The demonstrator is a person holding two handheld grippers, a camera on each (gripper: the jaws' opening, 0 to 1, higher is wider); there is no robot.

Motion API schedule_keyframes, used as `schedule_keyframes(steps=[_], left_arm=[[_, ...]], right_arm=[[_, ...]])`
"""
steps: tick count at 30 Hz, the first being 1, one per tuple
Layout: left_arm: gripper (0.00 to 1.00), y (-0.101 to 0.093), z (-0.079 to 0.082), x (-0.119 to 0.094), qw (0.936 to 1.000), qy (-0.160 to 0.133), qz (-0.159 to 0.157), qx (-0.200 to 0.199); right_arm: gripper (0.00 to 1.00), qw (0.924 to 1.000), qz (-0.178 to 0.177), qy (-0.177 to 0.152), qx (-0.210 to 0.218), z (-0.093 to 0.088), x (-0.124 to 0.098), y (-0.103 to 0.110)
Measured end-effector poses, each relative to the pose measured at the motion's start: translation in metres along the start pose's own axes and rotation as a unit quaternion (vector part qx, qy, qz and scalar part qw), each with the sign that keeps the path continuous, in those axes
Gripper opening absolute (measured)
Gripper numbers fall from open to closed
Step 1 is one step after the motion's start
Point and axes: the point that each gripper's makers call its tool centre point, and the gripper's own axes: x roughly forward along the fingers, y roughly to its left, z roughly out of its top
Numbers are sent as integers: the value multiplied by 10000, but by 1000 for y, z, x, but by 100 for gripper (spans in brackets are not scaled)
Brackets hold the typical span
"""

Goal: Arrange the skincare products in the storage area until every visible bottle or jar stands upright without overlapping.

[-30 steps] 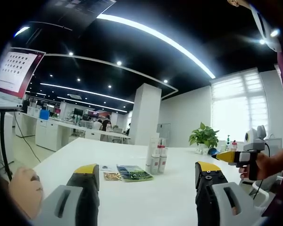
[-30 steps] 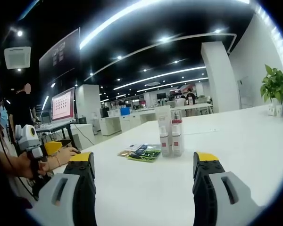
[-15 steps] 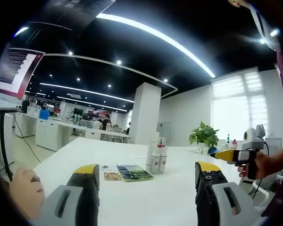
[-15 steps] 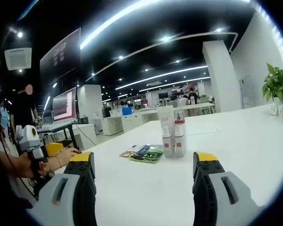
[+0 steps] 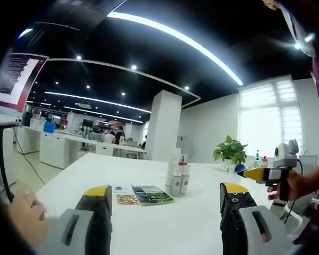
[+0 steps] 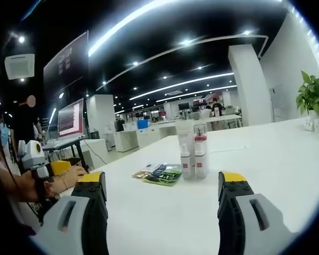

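Bottles (image 5: 177,176) stand upright in a tight cluster mid-frame on our white table (image 5: 191,223), with flat packets (image 5: 150,194) just to their left. We've got the left gripper (image 5: 167,212) and right gripper (image 6: 162,202) low in frame, jaws spread wide, holding nothing, well short of them.

White table (image 5: 149,223), green sachets (image 6: 160,174) lying flat, potted plant (image 5: 230,153), monitor (image 6: 72,118), white pillar (image 5: 165,127)
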Motion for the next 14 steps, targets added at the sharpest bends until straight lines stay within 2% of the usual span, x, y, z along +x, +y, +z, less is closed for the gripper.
schedule_keyframes(steps=[6, 14], left_arm=[[86, 2, 6, 3, 10000, 3, -34, 44], [86, 6, 5, -2, 10000, 65, -18, 16]], right_arm=[[87, 10000, -16, 10, -29, 2, 1, -2], [87, 10000, -11, 56, -56, 3, 1, 0]])
